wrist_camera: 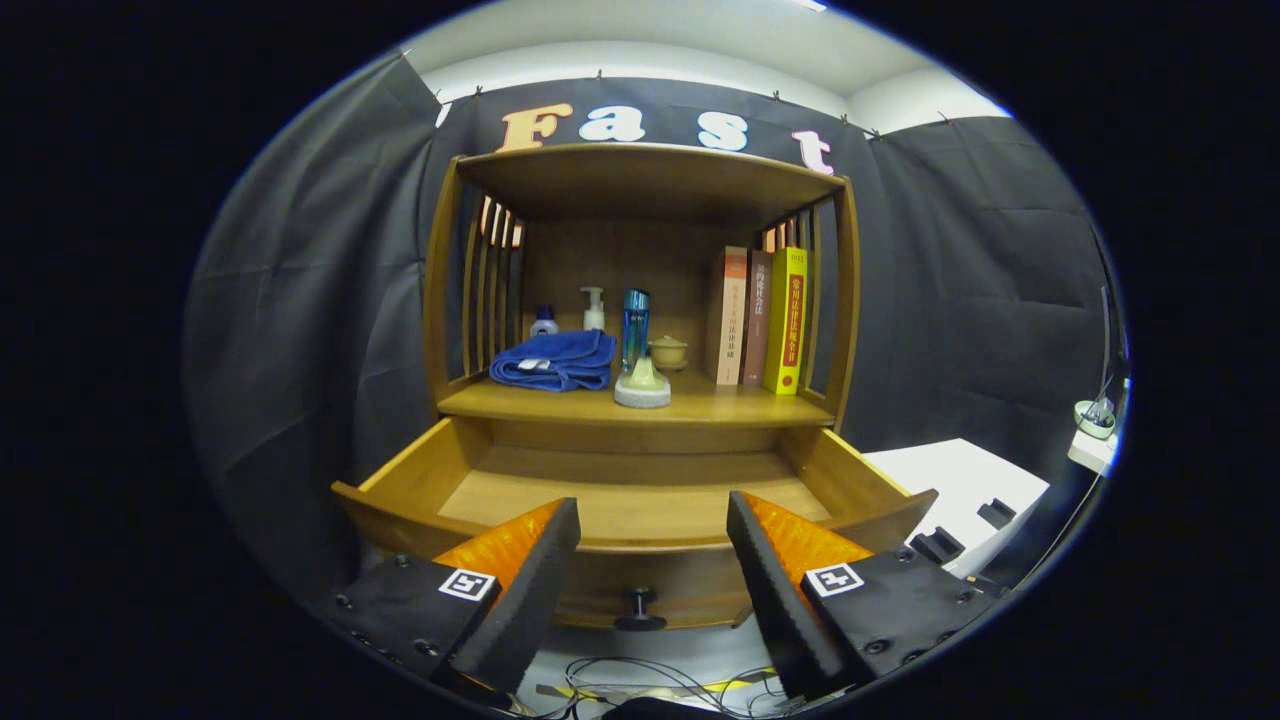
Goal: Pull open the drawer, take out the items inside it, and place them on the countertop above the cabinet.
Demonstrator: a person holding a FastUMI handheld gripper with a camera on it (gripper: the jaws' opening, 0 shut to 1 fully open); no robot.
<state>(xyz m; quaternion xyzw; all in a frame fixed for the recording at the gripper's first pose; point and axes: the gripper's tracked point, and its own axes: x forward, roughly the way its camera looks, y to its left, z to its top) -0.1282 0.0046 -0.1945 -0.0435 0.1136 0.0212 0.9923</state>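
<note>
The gripper [652,545] hangs low in the frame with its 2 fingers spread wide apart, holding nothing, their tips level with the front edge of the drawer [640,505]. That drawer stands pulled out of the wooden cabinet [845,300] at the center of the frame, and the part of its floor I can see is bare wood. Its dark round knob [640,608] sits on the drawer front, low between the 2 fingers. Above the drawer, the countertop [720,408] carries a row of things: a folded blue towel [555,360] toward the left, a small bottle [544,321] and a white pump bottle [593,308] behind it, a tall blue bottle [635,328] near the middle, a pale round object with a cone top [642,385] near the front edge, and a small lidded cup [668,351] just behind it. On the right, 3 books [757,318] stand upright. In the lower right of the frame a white surface [950,480] lies beside the cabinet, and loose cables [640,685] trail on the floor at the bottom.
</note>
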